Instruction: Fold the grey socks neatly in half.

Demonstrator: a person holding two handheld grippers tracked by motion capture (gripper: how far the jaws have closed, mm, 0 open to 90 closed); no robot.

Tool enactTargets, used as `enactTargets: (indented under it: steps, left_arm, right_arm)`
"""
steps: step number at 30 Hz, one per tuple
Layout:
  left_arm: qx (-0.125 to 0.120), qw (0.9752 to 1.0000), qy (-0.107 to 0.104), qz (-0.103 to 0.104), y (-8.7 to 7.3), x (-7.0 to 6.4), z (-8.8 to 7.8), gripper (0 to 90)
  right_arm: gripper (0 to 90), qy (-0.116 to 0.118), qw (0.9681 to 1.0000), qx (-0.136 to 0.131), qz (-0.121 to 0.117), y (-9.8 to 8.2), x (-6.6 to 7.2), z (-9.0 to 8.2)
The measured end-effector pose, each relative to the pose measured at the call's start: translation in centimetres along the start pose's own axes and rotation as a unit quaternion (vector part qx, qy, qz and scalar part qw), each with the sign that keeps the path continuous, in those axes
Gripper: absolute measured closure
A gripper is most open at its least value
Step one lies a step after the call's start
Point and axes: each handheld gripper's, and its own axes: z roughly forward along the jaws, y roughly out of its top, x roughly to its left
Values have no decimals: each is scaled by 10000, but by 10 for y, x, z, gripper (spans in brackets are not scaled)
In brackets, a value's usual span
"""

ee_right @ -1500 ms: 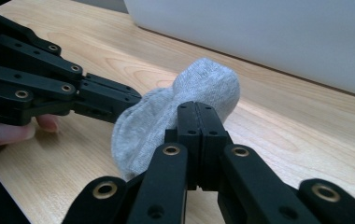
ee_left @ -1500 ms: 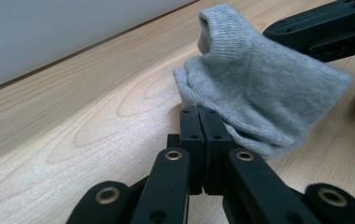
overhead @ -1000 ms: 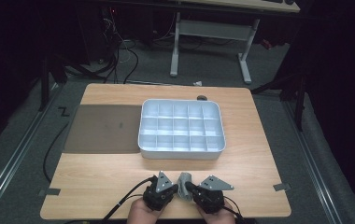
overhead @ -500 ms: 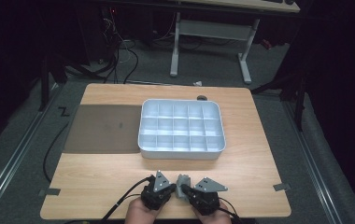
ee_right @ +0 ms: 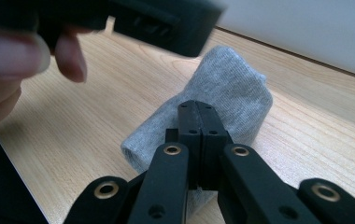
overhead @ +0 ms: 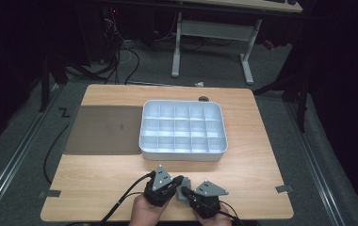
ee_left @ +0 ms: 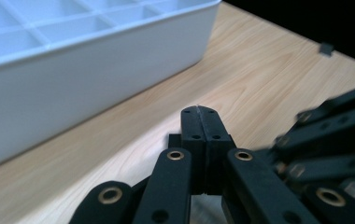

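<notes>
Both tongs are clenched with nothing between their jaws: the left tongs (ee_left: 199, 112) show their two black jaws pressed flat together above bare wood, and the right tongs (ee_right: 196, 108) are likewise squeezed tight, pointing straight at a rolled grey sock (ee_right: 222, 102). In the high view the sock (overhead: 183, 192) lies near the middle of the tabletop's (overhead: 262, 165) near edge, wedged between the left tongs (overhead: 179, 180) and the right tongs (overhead: 192, 192), which sit side by side there. The white compartment tray (overhead: 184, 151) stands further in, toward the far edge, its cells apparently empty, and a dark mat (overhead: 104, 129) lies beside it toward the left edge.

The main risk, as I judge it, is that the sock sits so close to the near edge that a push from clenched jaws could nudge it off the tabletop or toward the person's hand (ee_right: 7, 60). With both tongs crowded together, opening one could knock the other. A soft roll may also unroll if pinched only by an outer layer, then drape over the tray dividers instead of dropping into one cell.
</notes>
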Motion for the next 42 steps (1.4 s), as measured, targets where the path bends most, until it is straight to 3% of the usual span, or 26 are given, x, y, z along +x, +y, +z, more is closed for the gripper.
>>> enactTargets:
  steps: [3, 8, 15, 17, 19, 20, 24, 28, 31, 32, 37, 42]
  left_arm:
    - [118, 9999, -49, 69, 3, -3, 11, 900]
    - [331, 9994, 69, 58, -3, 5, 21, 900]
    - [364, 9992, 165, 26, -6, 10, 23, 900]
    - [360, 9992, 155, 21, -7, 10, 22, 900]
    - [341, 9993, 168, 31, -8, 9, 23, 900]
    - [342, 9993, 170, 32, -8, 9, 23, 900]
    - [356, 9992, 169, 32, -10, 10, 23, 900]
    - [310, 9994, 155, -10, -11, 11, 21, 900]
    - [138, 9998, 87, -110, -9, 9, 12, 900]
    - [31, 9999, 58, -108, -10, 4, 5, 900]
    - [75, 9998, 23, -156, -18, -1, 1, 900]
    - [218, 9995, 194, -127, -29, -1, 0, 900]
  right_arm:
    - [900, -25, 10000, -14, -33, 0, 1, 0]
    - [900, -22, 10000, -36, -49, -1, 1, -1]
    - [805, -108, 9996, -140, 211, 1, -4, -17]
    - [746, 35, 9989, -294, 374, 2, -4, -25]
    - [738, 101, 9984, -340, 434, 2, -4, -27]
    - [733, 243, 9976, -405, 512, 2, -4, -29]
    - [731, 270, 9989, -134, 368, -3, 2, -20]
    - [746, 148, 9997, 28, 170, -6, 9, -12]
    - [770, 83, 9998, 132, 117, -5, 10, -8]
    - [771, 80, 9998, 136, 105, -5, 10, -8]
    - [775, 58, 9999, 129, 64, -6, 11, -7]
    - [778, 26, 9999, 113, -5, -6, 12, -7]
